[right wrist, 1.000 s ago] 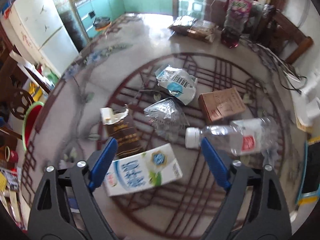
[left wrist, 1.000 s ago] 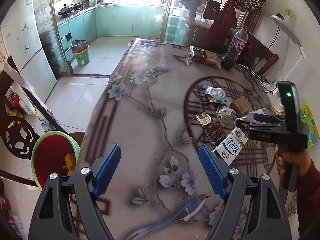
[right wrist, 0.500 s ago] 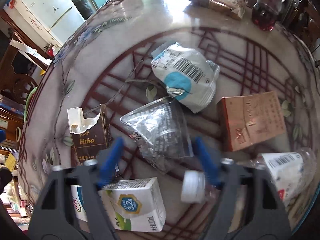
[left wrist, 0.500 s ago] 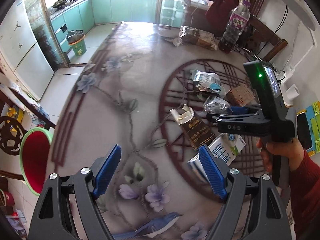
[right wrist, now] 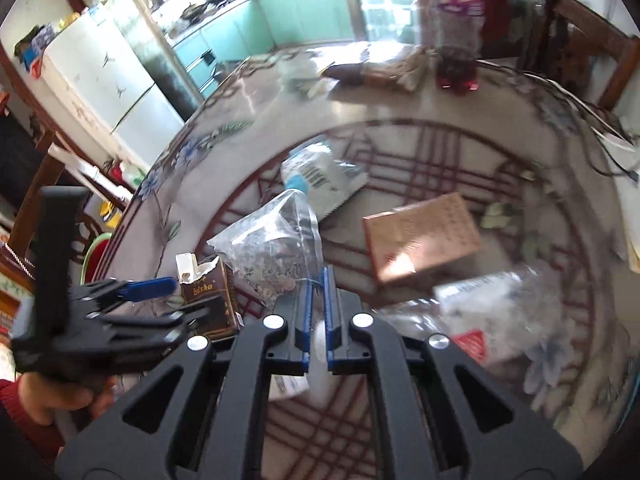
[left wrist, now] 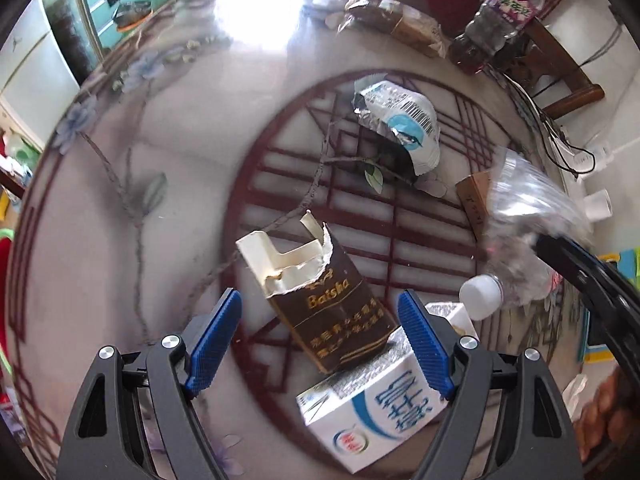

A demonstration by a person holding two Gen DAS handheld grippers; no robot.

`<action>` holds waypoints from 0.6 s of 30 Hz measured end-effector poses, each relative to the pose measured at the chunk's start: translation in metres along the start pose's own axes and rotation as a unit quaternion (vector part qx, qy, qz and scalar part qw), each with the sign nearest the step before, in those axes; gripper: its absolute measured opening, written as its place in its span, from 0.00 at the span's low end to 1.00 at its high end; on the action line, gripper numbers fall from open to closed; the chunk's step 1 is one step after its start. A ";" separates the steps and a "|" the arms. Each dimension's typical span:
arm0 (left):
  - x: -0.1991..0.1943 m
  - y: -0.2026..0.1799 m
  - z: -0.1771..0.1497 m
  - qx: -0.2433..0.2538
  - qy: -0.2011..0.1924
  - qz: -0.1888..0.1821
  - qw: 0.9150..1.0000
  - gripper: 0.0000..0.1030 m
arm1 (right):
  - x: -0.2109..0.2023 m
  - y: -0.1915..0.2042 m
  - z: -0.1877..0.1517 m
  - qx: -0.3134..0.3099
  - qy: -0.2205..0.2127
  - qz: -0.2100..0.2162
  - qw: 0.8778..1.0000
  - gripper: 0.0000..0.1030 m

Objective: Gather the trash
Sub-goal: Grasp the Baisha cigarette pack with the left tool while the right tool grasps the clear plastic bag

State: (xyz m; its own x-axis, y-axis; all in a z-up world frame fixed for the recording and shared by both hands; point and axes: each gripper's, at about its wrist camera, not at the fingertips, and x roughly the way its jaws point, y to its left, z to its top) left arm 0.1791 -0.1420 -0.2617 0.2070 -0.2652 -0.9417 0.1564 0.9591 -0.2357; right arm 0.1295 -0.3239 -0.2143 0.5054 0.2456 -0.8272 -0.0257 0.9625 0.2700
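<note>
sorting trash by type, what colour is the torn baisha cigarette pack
Dark brown with gold lettering, cream inside: cigarette pack, clearest in the left wrist view.

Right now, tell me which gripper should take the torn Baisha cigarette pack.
Left. The left gripper is open around the cigarette pack; the right gripper is shut on the clear plastic bag.

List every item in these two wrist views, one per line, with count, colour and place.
Torn brown cigarette pack: one, between the open left pads, leaning on the carton.
White-and-blue milk carton: one, near table edge.
Clear crumpled plastic bag: one, pinched in the right gripper.
Clear plastic bottle with white cap: one, lying right.
White-and-blue foil wrapper: one, table centre.
Flat brown cardboard box: one, right of centre.
Dark drink bottle with purple label: one, far edge.
Brown snack packet: one, far edge.
Flower-patterned table: one.
Left gripper: open.
Right gripper: shut.
</note>
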 end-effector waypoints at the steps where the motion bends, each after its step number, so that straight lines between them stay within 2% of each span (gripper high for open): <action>1: 0.005 0.000 0.002 -0.006 0.003 -0.005 1.000 0.70 | -0.002 -0.002 0.000 0.007 -0.002 -0.002 1.000 0.05; 3: 0.011 -0.002 0.003 -0.003 -0.004 0.004 1.000 0.57 | -0.008 -0.008 -0.005 0.028 -0.005 -0.006 1.000 0.05; 4: 0.011 -0.005 0.003 0.008 -0.009 0.006 1.000 0.46 | -0.009 -0.009 -0.006 0.035 -0.005 -0.006 0.999 0.05; 8: 0.010 -0.008 0.003 0.021 -0.002 -0.012 1.000 0.38 | -0.015 -0.009 -0.014 0.047 -0.005 -0.008 0.999 0.05; 12: -0.010 -0.006 -0.001 0.039 -0.024 -0.004 0.999 0.37 | -0.020 0.003 -0.017 0.037 -0.010 -0.010 0.999 0.05; 18: -0.055 0.007 -0.012 0.039 -0.060 -0.002 0.997 0.38 | -0.037 0.023 -0.021 0.036 -0.027 -0.005 0.999 0.05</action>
State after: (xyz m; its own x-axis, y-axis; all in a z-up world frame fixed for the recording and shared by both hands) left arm 0.1575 -0.1196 -0.2147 0.3203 -0.2837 -0.9038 0.2319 0.9486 -0.2155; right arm 0.0920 -0.3085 -0.1878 0.5510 0.2270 -0.8030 0.0415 0.9537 0.2980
